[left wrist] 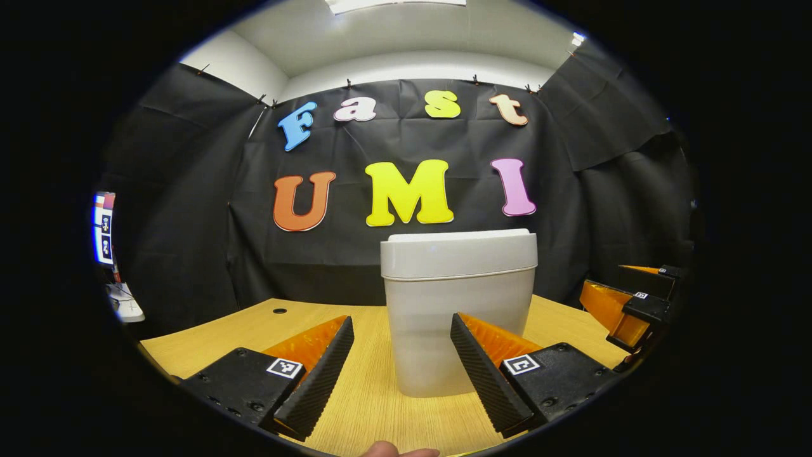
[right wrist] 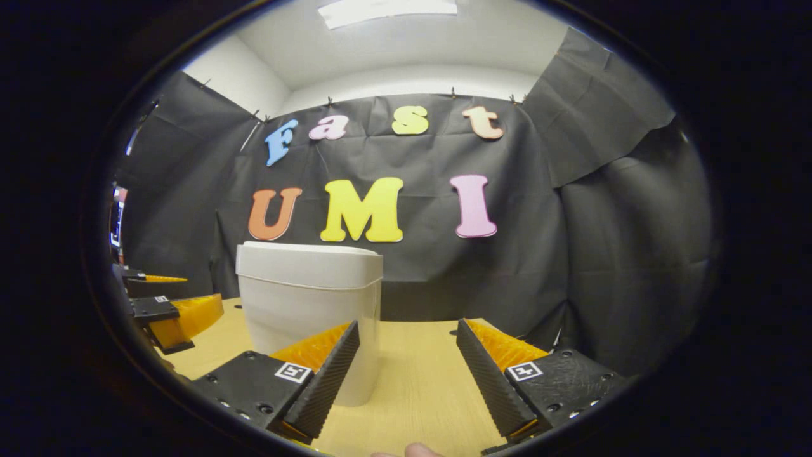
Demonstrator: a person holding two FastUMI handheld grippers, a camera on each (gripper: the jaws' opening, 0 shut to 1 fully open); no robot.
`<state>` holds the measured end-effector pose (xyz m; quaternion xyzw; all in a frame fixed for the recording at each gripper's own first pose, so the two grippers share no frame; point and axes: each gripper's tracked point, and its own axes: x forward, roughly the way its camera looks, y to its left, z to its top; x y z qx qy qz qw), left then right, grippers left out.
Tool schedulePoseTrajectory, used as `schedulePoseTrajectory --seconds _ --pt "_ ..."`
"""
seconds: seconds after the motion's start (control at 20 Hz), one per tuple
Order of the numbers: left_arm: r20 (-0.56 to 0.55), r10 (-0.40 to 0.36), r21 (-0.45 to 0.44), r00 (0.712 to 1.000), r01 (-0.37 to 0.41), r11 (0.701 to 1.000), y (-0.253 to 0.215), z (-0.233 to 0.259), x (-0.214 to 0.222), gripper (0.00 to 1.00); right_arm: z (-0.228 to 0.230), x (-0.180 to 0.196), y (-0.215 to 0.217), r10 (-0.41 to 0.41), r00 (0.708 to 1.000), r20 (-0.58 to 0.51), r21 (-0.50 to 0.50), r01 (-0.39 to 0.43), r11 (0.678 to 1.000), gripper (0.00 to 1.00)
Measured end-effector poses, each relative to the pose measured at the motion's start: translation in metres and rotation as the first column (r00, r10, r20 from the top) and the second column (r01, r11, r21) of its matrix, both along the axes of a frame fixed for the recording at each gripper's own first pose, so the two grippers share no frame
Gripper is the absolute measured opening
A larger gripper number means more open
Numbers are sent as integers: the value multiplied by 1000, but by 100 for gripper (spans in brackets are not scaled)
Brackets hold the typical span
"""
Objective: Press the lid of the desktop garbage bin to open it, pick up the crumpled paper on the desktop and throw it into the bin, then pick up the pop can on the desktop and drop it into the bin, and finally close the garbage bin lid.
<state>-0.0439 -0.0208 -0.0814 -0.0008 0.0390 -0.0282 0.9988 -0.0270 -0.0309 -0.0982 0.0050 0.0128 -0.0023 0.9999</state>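
A white desktop garbage bin (left wrist: 457, 330) stands upright on the wooden table (left wrist: 355, 406), its lid (left wrist: 458, 252) down flat. My left gripper (left wrist: 401, 319) is open just in front of it, low over the table, holding nothing. Off to the right of the bin, the right gripper (left wrist: 606, 277) shows at the edge of the left gripper view. In the right gripper view the bin (right wrist: 298, 317) stands to the left with its lid (right wrist: 309, 261) closed. My right gripper (right wrist: 407, 324) is open over bare table beside the bin, with nothing between its fingers. The left gripper (right wrist: 202, 289) sits farther left, open.
Black cloth walls close the booth behind and on both sides of the table. A small round hole (left wrist: 279, 311) sits in the tabletop at the back left. A lit screen (left wrist: 103, 228) stands beyond the table's left edge. A person's fingertip (left wrist: 393, 450) shows at the bottom.
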Motion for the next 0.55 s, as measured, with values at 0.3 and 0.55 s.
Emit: schedulePoseTrajectory --seconds 0.3,0.55 --pt "-2 12 -3 1000 -12 1000 3 2 -1 99 1 0 2 0 1000 7 5 0 1000 93" --pt "1 14 -9 1000 -14 1000 2 4 -2 99 6 -1 4 -2 1000 21 -1 2 1000 96"
